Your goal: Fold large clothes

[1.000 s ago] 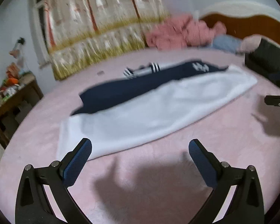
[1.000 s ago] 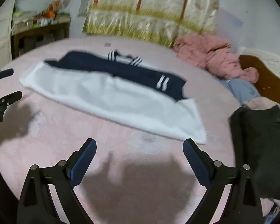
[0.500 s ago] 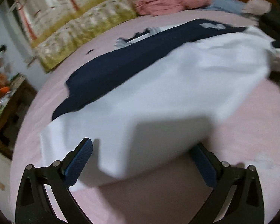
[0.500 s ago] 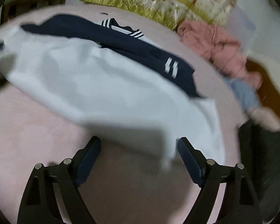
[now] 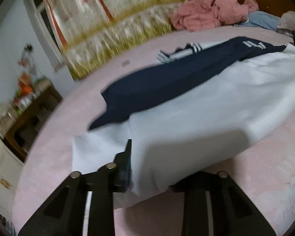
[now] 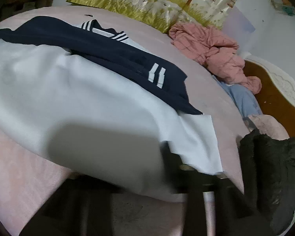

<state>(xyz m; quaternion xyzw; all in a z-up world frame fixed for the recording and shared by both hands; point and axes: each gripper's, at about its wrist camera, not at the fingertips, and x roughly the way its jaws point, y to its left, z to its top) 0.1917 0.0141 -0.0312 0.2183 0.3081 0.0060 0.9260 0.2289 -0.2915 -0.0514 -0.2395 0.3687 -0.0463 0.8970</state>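
Observation:
A large white and navy garment (image 5: 206,108) lies spread across the pink bed (image 5: 265,167), its navy part (image 5: 167,82) with white stripes on the far side. My left gripper (image 5: 147,167) sits at the near left corner of the white hem. Its jaws are closing with the cloth between them; one finger (image 5: 127,157) shows and the cloth covers the other. In the right wrist view the garment (image 6: 68,88) drapes over my right gripper (image 6: 147,167) at the near right corner. Its jaws are closing too, with one dark finger (image 6: 171,157) showing beside the hem.
A heap of pink clothes (image 6: 212,45) and blue jeans (image 6: 243,98) lie by the wooden headboard (image 6: 275,98). A black bundle (image 6: 271,167) rests at the bed's right edge. A cluttered wooden table (image 5: 29,110) stands left of the bed, below a patterned curtain (image 5: 118,29).
Both grippers came forward and down from bare bedspread onto the garment's near hem. Their wide jaws have narrowed around the white cloth, which now bunches over the fingers.

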